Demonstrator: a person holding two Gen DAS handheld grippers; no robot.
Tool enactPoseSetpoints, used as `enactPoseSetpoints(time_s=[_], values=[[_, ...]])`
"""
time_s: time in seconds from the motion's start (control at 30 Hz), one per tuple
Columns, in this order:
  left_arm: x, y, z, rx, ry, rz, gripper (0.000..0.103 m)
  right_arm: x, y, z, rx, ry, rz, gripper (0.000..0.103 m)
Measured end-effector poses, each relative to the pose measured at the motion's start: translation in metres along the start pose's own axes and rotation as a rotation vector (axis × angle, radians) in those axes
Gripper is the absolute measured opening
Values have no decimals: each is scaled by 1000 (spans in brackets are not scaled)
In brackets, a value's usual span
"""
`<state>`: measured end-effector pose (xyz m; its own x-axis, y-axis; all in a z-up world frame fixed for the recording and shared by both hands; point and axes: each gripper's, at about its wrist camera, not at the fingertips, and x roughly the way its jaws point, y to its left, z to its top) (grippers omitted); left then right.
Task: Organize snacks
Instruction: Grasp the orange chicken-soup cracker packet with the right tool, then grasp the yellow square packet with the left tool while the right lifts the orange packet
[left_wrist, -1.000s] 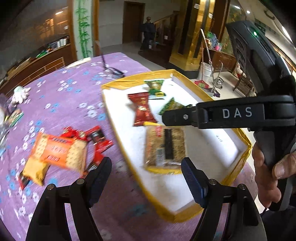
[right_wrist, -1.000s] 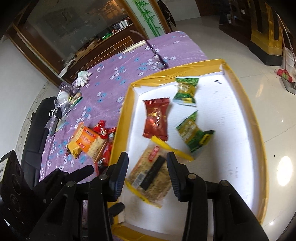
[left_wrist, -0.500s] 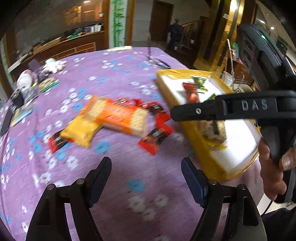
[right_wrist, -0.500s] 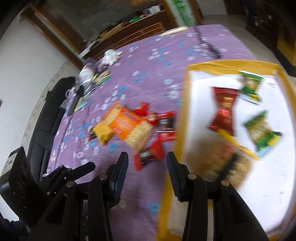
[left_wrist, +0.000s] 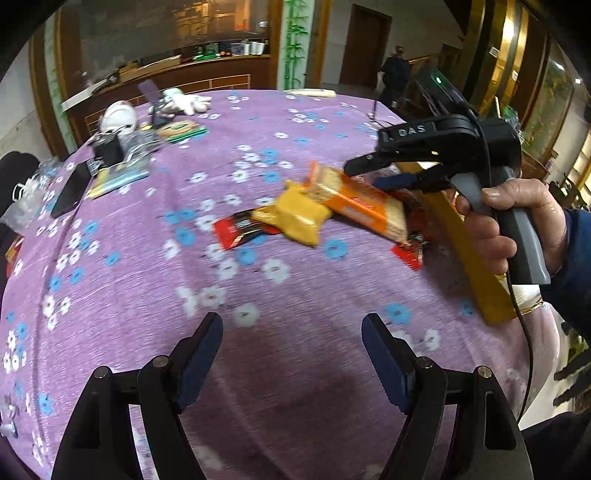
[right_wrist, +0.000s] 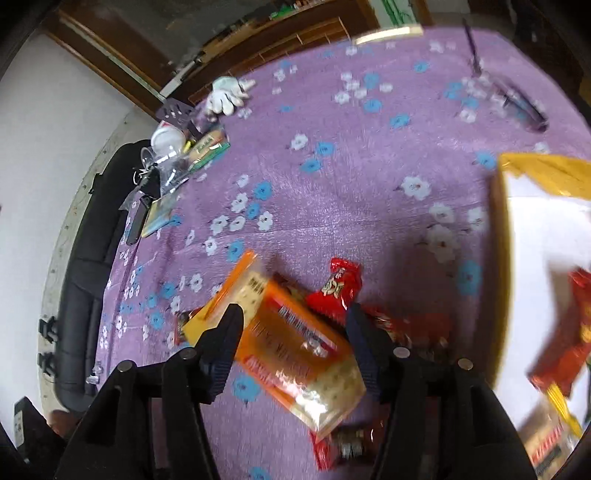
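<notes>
A pile of snacks lies on the purple flowered tablecloth (left_wrist: 155, 266): an orange cracker pack (left_wrist: 362, 206) (right_wrist: 295, 343), a yellow packet (left_wrist: 295, 218) and red wrappers (left_wrist: 236, 229) (right_wrist: 336, 288). My right gripper (left_wrist: 365, 173) (right_wrist: 295, 314) is open, its fingers just above the orange cracker pack. My left gripper (left_wrist: 291, 328) is open and empty, over bare cloth nearer than the pile. The yellow-rimmed white tray (right_wrist: 509, 236) (left_wrist: 469, 254) lies to the right and holds a red packet (right_wrist: 569, 343).
At the far left of the table sit a white glove (right_wrist: 225, 94), a cup (left_wrist: 116, 118), a phone (left_wrist: 70, 194) and a green packet (right_wrist: 207, 147). A black chair (right_wrist: 85, 266) stands beyond the table's left edge.
Both grippers have swung left from over the tray to the snack pile on the cloth. The right gripper has dropped close over the orange cracker pack. Both stayed open.
</notes>
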<state>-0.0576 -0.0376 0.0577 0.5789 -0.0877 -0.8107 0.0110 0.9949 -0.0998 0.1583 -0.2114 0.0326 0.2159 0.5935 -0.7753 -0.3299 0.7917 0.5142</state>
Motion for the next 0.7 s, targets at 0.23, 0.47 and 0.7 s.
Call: enactPoseSetpoints(time_s=[0.23, 0.47, 0.7], values=[[-6, 25, 4, -34, -26, 12, 81, 6, 27, -34, -55, 84, 84, 63], [-4, 37, 14, -45, -29, 8, 81, 23, 76, -48, -312, 74, -173, 67], [-1, 32, 24, -1, -28, -8, 81, 18, 69, -67, -313, 78, -224, 55]])
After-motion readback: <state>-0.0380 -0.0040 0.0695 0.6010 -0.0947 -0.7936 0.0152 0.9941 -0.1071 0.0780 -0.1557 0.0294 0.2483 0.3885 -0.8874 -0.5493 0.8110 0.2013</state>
